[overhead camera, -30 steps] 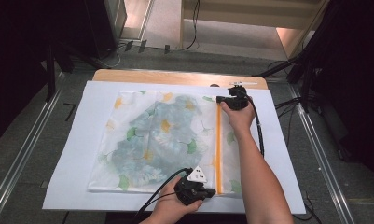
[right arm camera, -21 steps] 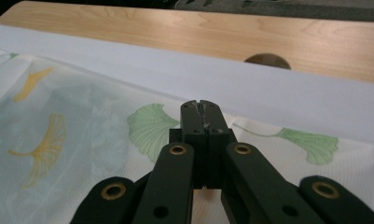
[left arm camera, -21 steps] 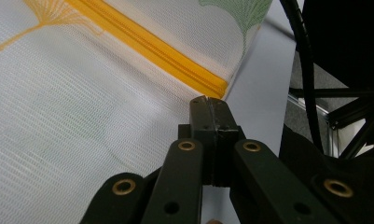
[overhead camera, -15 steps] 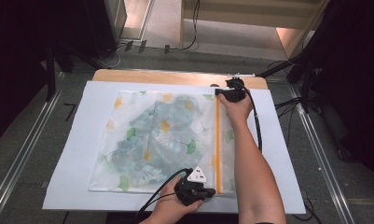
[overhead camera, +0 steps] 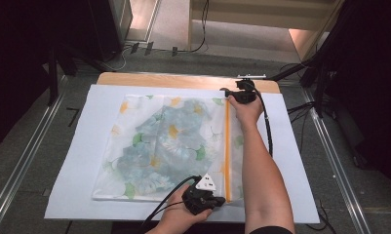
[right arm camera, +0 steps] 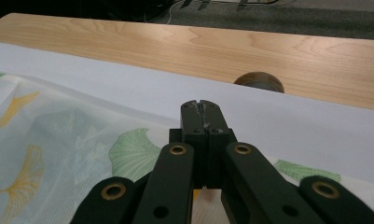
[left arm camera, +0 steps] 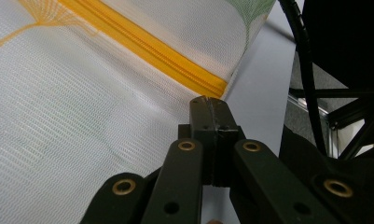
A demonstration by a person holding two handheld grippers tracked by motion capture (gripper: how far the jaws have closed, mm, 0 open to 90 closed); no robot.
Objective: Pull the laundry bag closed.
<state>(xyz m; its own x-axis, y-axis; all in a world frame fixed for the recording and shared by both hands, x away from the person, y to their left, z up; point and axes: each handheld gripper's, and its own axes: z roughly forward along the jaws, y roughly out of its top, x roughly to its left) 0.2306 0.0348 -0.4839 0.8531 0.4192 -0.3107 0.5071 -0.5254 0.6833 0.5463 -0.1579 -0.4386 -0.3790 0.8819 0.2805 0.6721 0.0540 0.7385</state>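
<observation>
Both grippers were closed: left gripper (overhead camera: 217, 200) pinned the mesh pouch (overhead camera: 168, 141) at the zipper's (overhead camera: 227, 146) near end, right gripper (overhead camera: 230, 94) apparently held its slider at the far end, so the zip stroke appeared finished and release due next.

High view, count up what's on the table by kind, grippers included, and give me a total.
Grippers: 2, left gripper at the near end of the zipper, right gripper at the far end
Mesh bags: 1, the flowered bag with a yellow zipper
White sheets: 1, the sheet under the bag
Total: 4
</observation>
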